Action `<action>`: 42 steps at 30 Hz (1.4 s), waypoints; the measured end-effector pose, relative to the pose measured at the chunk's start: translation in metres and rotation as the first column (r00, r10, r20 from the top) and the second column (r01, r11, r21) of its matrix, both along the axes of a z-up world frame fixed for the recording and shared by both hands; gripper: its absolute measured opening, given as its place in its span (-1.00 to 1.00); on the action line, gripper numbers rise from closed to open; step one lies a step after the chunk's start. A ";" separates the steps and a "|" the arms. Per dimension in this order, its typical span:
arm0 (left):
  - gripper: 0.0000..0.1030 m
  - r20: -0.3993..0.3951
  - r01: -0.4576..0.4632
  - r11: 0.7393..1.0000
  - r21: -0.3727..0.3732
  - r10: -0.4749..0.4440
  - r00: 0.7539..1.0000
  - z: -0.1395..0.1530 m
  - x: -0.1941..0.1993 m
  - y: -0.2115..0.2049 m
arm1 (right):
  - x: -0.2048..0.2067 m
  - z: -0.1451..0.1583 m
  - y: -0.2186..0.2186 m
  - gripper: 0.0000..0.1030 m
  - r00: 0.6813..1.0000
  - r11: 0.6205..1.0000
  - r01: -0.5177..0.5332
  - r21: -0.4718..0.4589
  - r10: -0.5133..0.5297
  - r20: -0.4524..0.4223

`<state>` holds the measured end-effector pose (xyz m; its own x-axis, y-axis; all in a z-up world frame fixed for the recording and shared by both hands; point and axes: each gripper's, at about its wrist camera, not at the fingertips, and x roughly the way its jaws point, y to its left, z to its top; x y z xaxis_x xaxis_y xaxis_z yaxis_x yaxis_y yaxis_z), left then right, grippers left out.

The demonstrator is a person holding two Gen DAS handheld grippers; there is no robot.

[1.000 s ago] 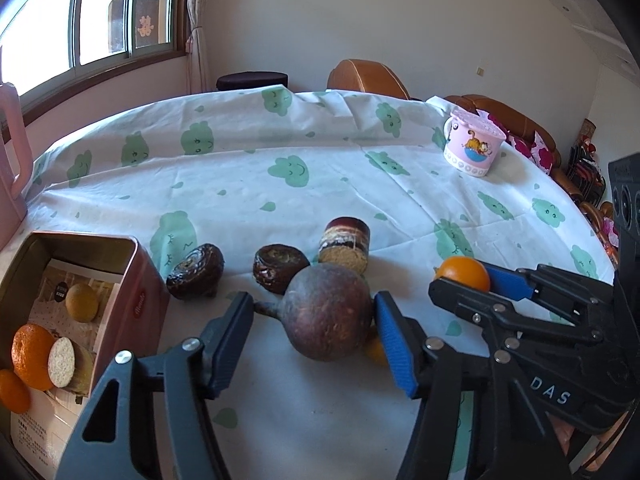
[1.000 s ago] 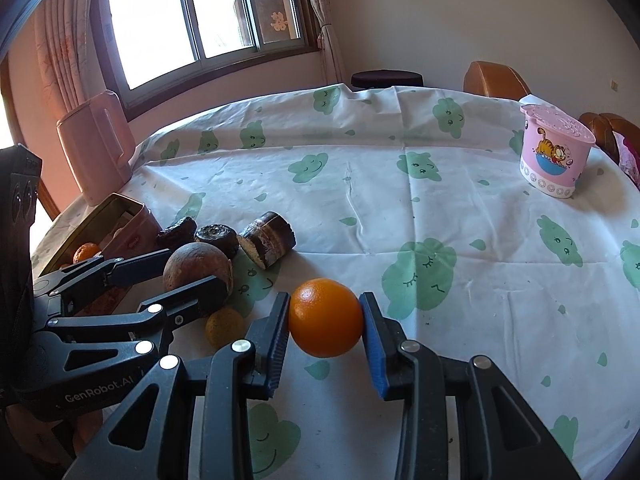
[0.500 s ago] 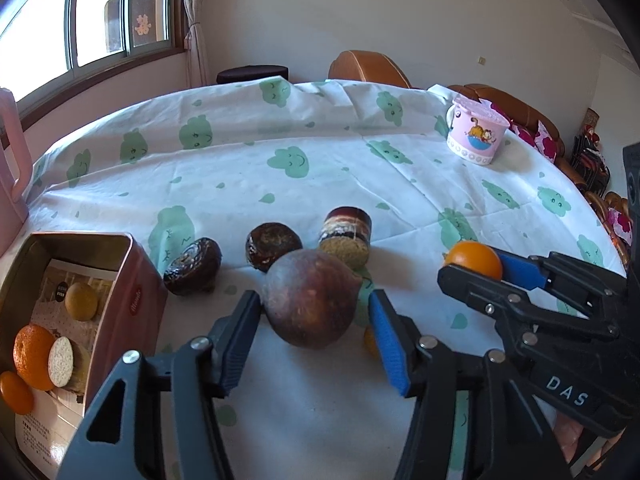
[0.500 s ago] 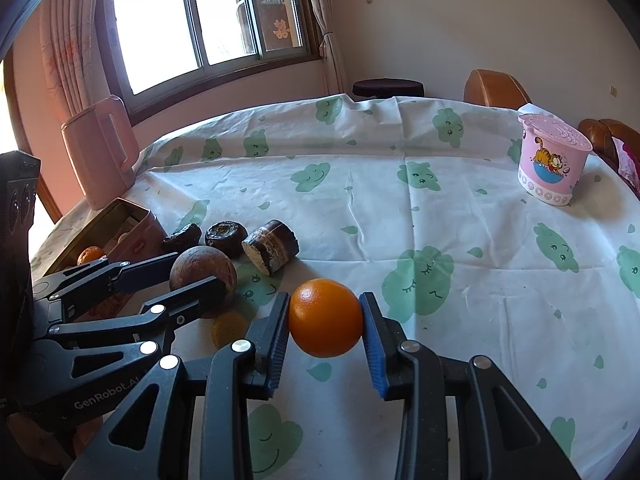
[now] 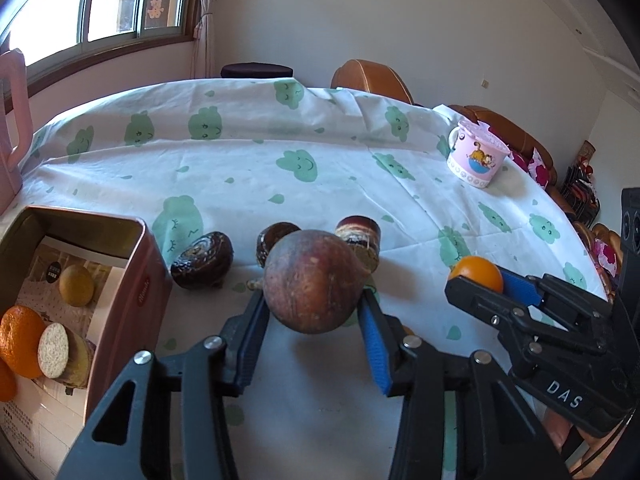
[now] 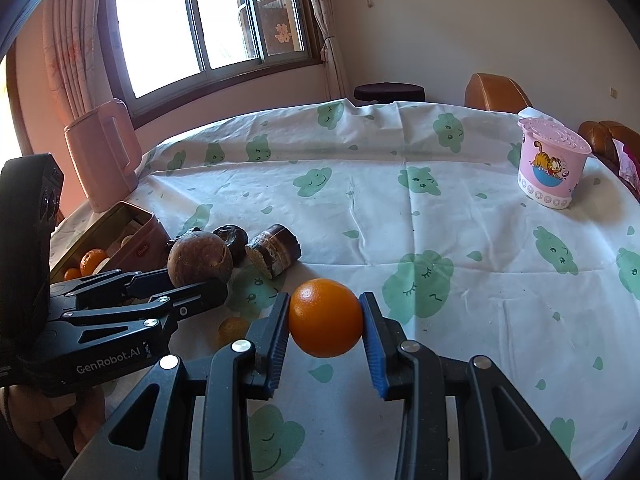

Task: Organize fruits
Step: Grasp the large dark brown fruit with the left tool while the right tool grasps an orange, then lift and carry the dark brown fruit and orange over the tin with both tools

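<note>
My left gripper (image 5: 312,316) is shut on a large round brown fruit (image 5: 314,280) and holds it above the tablecloth; it also shows in the right wrist view (image 6: 200,258). My right gripper (image 6: 325,326) is shut on an orange (image 6: 325,322), also lifted; the orange shows in the left wrist view (image 5: 476,274). A pink tin box (image 5: 140,276) at the left holds an orange (image 5: 20,340), a yellow fruit (image 5: 76,285) and a cut piece. A small yellow fruit (image 6: 233,328) lies on the cloth under the left gripper.
Two dark chocolate pastries (image 5: 202,260) (image 5: 276,240) and a layered cake roll (image 5: 360,238) lie behind the brown fruit. A pink cartoon cup (image 6: 552,168) stands at the far right, a pink jug (image 6: 104,156) at the far left. Chairs stand behind the round table.
My left gripper closed on the brown fruit and lifted it off the cloth. My right gripper, holding the orange, rose a little too.
</note>
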<state>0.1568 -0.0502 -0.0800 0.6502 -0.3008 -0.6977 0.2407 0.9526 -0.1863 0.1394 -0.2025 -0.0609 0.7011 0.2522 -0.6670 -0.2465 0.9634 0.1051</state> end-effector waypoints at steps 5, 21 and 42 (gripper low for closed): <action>-0.09 0.057 -0.016 1.000 0.008 0.016 0.998 0.007 -0.007 0.000 | -0.004 0.003 0.000 -0.29 1.000 1.000 -0.006 0.004 0.006 0.025; -0.09 0.161 -0.073 0.997 0.001 0.072 0.984 0.020 -0.022 0.007 | -0.018 0.015 0.001 -0.29 0.993 1.000 -0.019 0.006 0.018 0.119; -0.09 0.278 -0.108 0.994 0.019 0.098 0.956 0.032 -0.041 0.007 | -0.039 0.026 0.002 -0.29 0.972 1.000 -0.016 0.003 0.014 0.235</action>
<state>0.1158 -0.0432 -0.0483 0.8450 -0.2015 -0.4953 0.1785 0.9794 -0.0939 0.1004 -0.2006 -0.0350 0.8341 0.2668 -0.4828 -0.2793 0.9590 0.0474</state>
